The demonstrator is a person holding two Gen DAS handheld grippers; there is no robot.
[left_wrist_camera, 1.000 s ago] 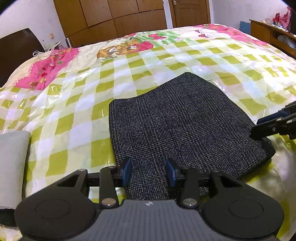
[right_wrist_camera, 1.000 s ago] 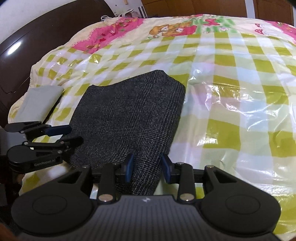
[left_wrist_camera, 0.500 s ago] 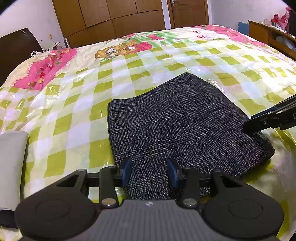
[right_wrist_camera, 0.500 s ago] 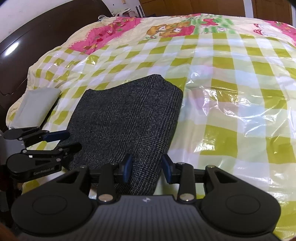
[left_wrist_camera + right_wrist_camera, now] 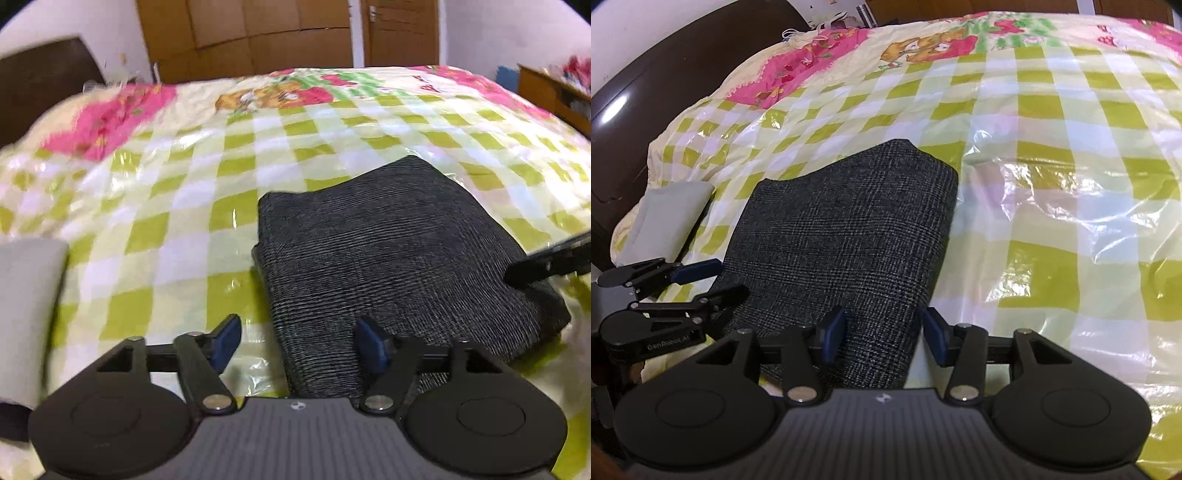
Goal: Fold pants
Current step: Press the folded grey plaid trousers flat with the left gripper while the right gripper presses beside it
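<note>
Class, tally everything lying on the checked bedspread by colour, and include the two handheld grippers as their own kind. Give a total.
Dark grey: 1, the folded pants
Light grey: 1, a folded cloth
Black grippers: 2, left gripper and right gripper
Total: 4

Coarse woven pants (image 5: 846, 236), glossy plastic sheet (image 5: 1052, 192), seemingly matt plastic tongs (image 5: 884, 332)
</note>
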